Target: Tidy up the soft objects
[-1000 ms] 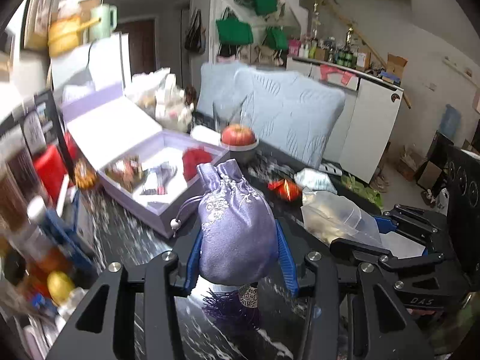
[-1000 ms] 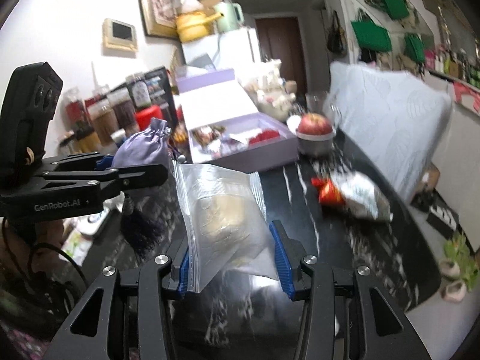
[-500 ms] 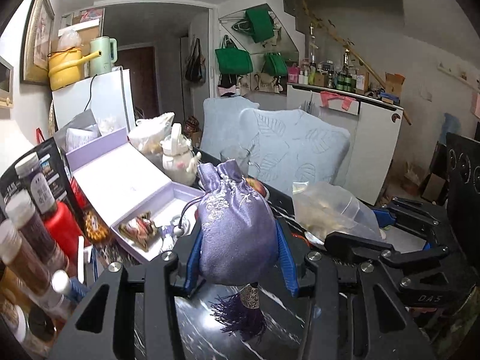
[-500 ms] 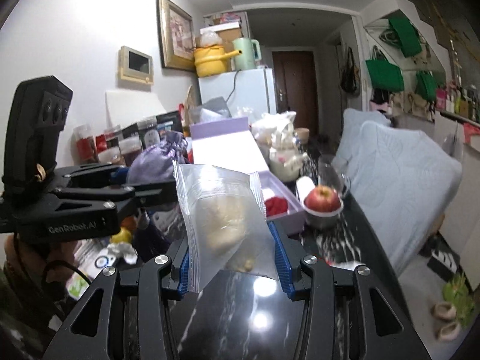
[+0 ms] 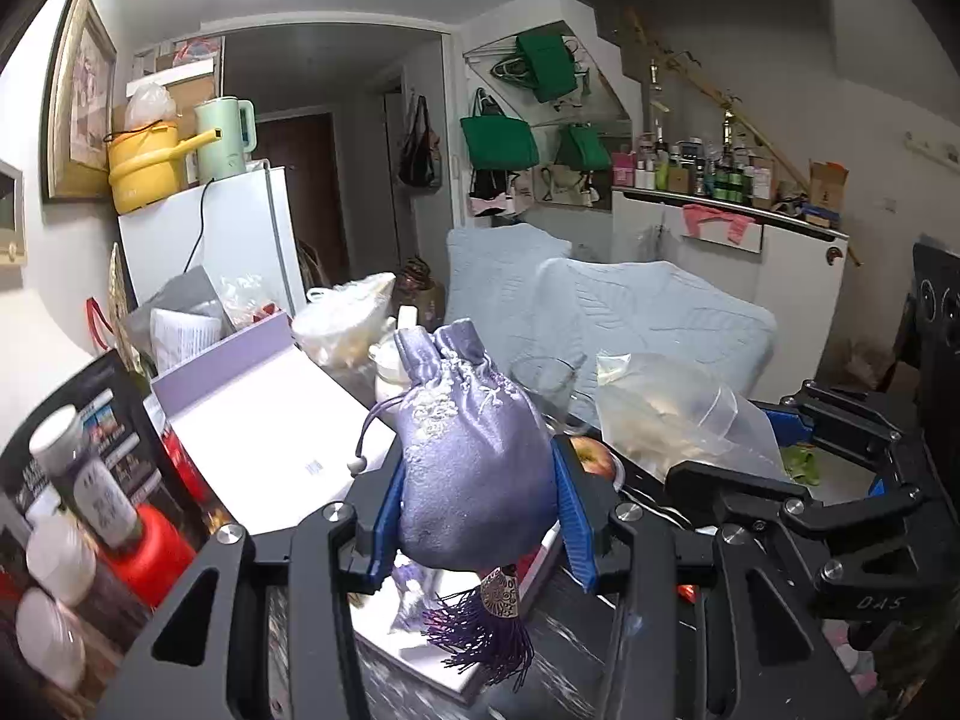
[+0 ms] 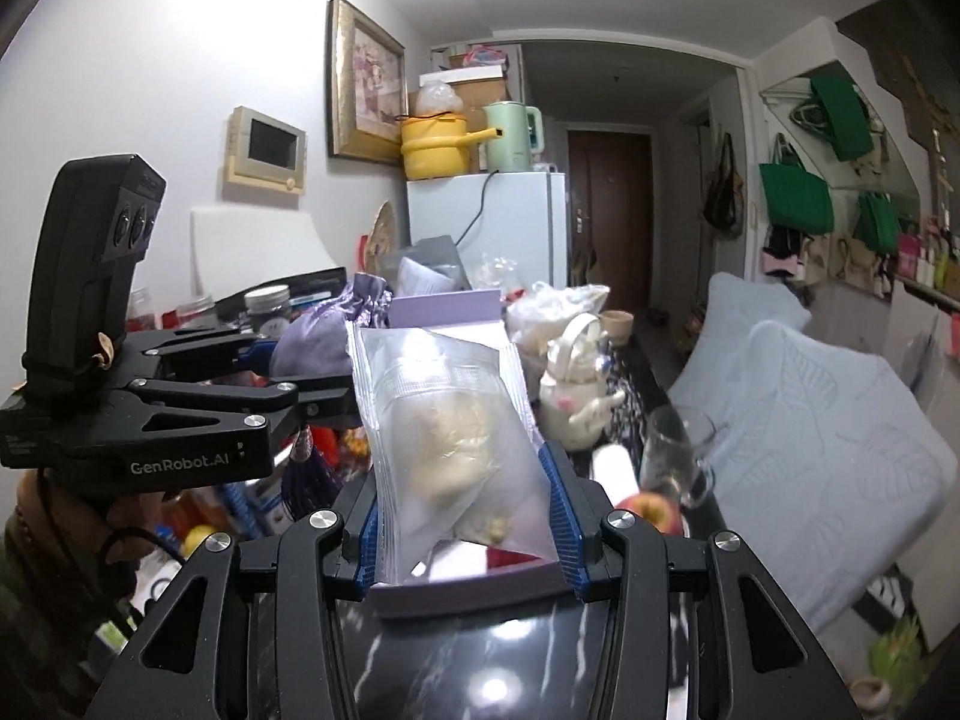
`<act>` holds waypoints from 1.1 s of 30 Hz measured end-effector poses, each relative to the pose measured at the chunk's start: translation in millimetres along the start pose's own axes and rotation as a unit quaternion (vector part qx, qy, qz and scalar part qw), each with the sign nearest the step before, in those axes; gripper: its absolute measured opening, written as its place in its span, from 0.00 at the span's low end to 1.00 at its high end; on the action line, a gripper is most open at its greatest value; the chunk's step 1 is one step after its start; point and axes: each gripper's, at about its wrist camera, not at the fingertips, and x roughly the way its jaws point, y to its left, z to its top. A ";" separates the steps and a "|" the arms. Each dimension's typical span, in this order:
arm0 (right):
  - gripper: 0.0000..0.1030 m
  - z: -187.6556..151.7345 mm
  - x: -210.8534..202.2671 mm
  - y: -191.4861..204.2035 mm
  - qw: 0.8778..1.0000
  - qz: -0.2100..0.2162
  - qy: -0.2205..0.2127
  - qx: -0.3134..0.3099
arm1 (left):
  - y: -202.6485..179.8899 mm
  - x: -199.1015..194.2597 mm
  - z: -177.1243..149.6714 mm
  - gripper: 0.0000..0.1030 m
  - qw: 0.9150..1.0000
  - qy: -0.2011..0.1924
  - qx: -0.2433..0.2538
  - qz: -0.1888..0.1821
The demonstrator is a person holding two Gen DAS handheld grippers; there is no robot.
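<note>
My left gripper (image 5: 477, 516) is shut on a purple embroidered drawstring pouch (image 5: 474, 456) with a tassel and holds it in the air above the open lilac gift box (image 5: 264, 438). My right gripper (image 6: 468, 516) is shut on a clear zip bag (image 6: 447, 438) with a pale soft lump inside, held over the box's near edge (image 6: 468, 591). In the left wrist view the zip bag (image 5: 678, 414) and right gripper (image 5: 798, 456) are at right. In the right wrist view the pouch (image 6: 318, 342) and left gripper (image 6: 288, 372) are at left.
A black marble table (image 6: 480, 660) carries an apple (image 6: 651, 510), a glass (image 6: 675, 450), a white teapot (image 6: 570, 396) and jars (image 5: 90, 480) at left. Pale blue cushioned chairs (image 6: 810, 408) stand along the right. A white fridge (image 5: 228, 240) stands behind.
Both grippers have risen and tilted up with their loads; the box and table now sit lower in view. The grips on the pouch and zip bag are unchanged.
</note>
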 end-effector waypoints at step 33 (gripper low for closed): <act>0.44 24.3 186.5 -60.0 0.991 -0.024 0.134 0.008 | 75.3 182.0 -11.2 0.43 0.983 0.172 -0.043 0.054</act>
